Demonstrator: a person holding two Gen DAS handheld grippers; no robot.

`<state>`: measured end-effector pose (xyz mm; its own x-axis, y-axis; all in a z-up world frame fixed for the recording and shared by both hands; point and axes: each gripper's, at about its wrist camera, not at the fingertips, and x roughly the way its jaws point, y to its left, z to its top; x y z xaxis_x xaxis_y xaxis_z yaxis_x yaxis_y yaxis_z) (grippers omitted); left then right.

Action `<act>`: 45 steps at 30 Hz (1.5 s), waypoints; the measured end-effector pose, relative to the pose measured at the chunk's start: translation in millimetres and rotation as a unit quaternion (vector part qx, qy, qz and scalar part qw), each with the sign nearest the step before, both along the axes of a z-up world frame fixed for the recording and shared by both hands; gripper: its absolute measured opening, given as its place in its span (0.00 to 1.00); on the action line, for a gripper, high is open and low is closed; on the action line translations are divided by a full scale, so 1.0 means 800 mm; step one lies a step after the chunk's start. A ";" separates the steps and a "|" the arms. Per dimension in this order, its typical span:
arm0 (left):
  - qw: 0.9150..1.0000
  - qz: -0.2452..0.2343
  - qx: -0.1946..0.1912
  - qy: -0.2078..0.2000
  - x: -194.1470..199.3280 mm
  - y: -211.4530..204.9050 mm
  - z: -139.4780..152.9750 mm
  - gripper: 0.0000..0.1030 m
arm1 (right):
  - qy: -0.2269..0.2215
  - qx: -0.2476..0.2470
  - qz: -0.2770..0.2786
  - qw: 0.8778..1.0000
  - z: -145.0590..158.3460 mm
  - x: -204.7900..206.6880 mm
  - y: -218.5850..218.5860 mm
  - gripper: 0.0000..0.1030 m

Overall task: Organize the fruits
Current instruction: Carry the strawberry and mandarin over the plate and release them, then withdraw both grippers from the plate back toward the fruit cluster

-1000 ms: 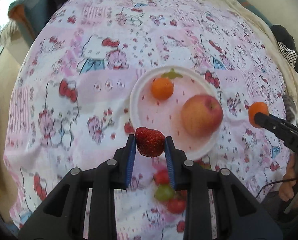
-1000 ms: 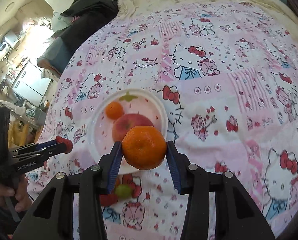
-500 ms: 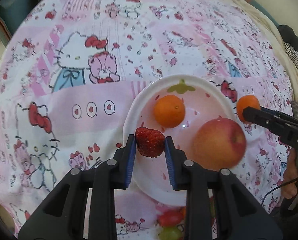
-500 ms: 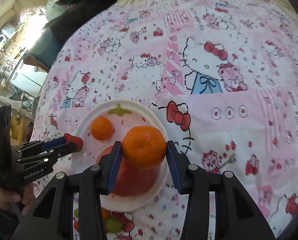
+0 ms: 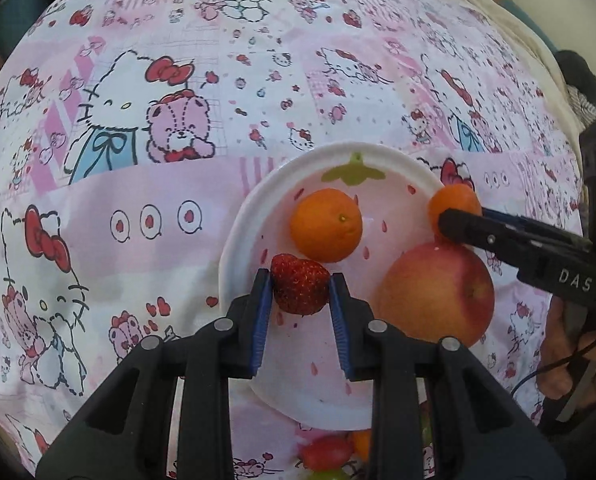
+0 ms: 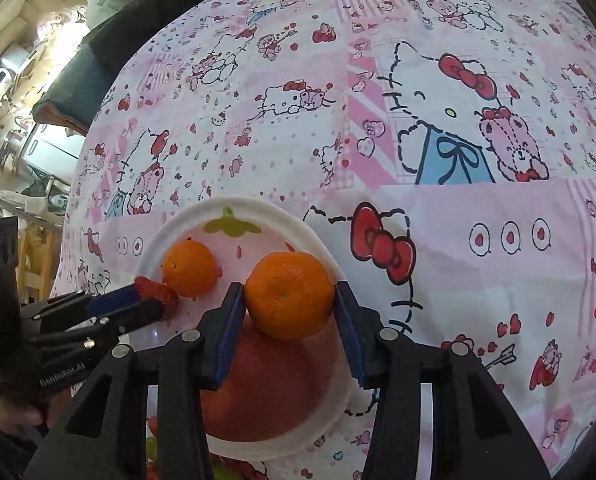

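The strawberry [image 5: 300, 289] is gripped between the left gripper [image 5: 300, 294] jaws, over the plate [image 5: 237, 236]. The mandarin [image 6: 289, 294] sits between the opening right gripper [image 6: 289, 304] jaws, above the apple [image 6: 265, 392].

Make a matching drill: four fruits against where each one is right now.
Things:
1. strawberry
2. apple
3. smaller orange
4. larger orange

Places:
A. lying on the plate, no gripper on it, by the green leaf print
B. between the right gripper's opening jaws
C. in the left gripper
D. on the plate, biggest fruit

Pairs: 1-C, 2-D, 3-A, 4-B
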<state>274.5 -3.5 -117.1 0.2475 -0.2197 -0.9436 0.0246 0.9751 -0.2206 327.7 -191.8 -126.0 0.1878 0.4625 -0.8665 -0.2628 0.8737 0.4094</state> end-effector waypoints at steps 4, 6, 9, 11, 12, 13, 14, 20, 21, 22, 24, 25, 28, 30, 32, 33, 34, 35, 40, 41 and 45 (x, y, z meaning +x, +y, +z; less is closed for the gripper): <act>1.000 -0.008 0.017 -0.005 -0.001 -0.003 0.000 0.27 | -0.001 0.009 -0.003 1.000 0.001 0.001 -0.002 0.47; 1.000 -0.010 0.026 -0.010 -0.001 -0.005 0.000 0.42 | 0.000 0.021 -0.005 1.000 0.003 0.001 -0.003 0.50; 0.999 -0.015 0.020 -0.023 -0.003 -0.007 0.007 0.61 | -0.006 0.021 -0.009 1.000 0.007 0.001 -0.004 0.69; 0.999 -0.017 0.032 -0.031 -0.004 -0.009 0.011 0.67 | -0.009 0.020 -0.009 1.000 0.009 0.001 -0.004 0.69; 0.999 -0.019 0.035 -0.035 -0.005 -0.010 0.013 0.68 | -0.013 0.020 -0.010 1.000 0.012 0.000 -0.006 0.69; 0.998 -0.021 0.036 -0.038 -0.005 -0.010 0.014 0.68 | -0.016 0.021 -0.011 1.000 0.013 0.000 -0.007 0.70; 0.998 -0.024 0.037 -0.039 -0.005 -0.011 0.015 0.68 | -0.018 0.022 -0.013 1.000 0.015 0.001 -0.008 0.71; 0.998 -0.023 0.042 -0.045 -0.006 -0.008 0.019 0.68 | -0.028 0.024 -0.020 0.999 0.024 0.001 -0.013 0.72; 0.998 -0.021 0.042 -0.047 -0.007 -0.007 0.020 0.68 | -0.029 0.024 -0.020 0.999 0.025 0.001 -0.014 0.72; 0.998 -0.019 0.042 -0.049 -0.008 -0.006 0.021 0.68 | -0.030 0.024 -0.022 0.999 0.026 0.000 -0.015 0.72; 0.998 -0.015 0.044 -0.051 -0.009 -0.005 0.022 0.68 | -0.031 0.025 -0.025 0.999 0.026 -0.001 -0.017 0.72; 0.998 -0.015 0.046 -0.050 -0.010 -0.006 0.022 0.68 | -0.030 0.024 -0.026 0.999 0.026 -0.003 -0.017 0.72; 0.997 -0.017 0.050 -0.054 -0.014 -0.006 0.025 0.68 | -0.034 0.024 -0.026 0.999 0.031 -0.009 -0.017 0.72; 0.997 -0.011 0.055 -0.061 -0.018 -0.004 0.031 0.68 | -0.038 0.025 -0.026 0.999 0.037 -0.015 -0.017 0.72; 0.996 -0.001 0.055 -0.064 -0.024 0.001 0.037 0.68 | -0.043 0.023 -0.026 0.998 0.043 -0.020 -0.019 0.72; 0.996 0.003 0.054 -0.065 -0.026 0.004 0.039 0.68 | -0.046 0.023 -0.027 0.998 0.047 -0.025 -0.021 0.72; 0.996 0.008 0.053 -0.066 -0.029 0.006 0.042 0.68 | -0.047 0.022 -0.026 0.998 0.050 -0.029 -0.021 0.72; 0.996 0.014 0.055 -0.068 -0.035 0.009 0.047 0.68 | -0.050 0.020 -0.026 0.998 0.054 -0.032 -0.022 0.72; 0.990 0.032 0.099 -0.094 -0.061 0.013 0.070 0.68 | -0.067 0.015 -0.029 0.997 0.074 -0.063 -0.029 0.72; 0.989 0.031 0.103 -0.100 -0.067 0.013 0.076 0.68 | -0.065 0.016 -0.031 0.997 0.075 -0.069 -0.031 0.72; 0.990 0.033 0.095 -0.099 -0.093 0.020 0.086 0.68 | -0.067 0.014 -0.031 0.997 0.083 -0.099 -0.034 0.72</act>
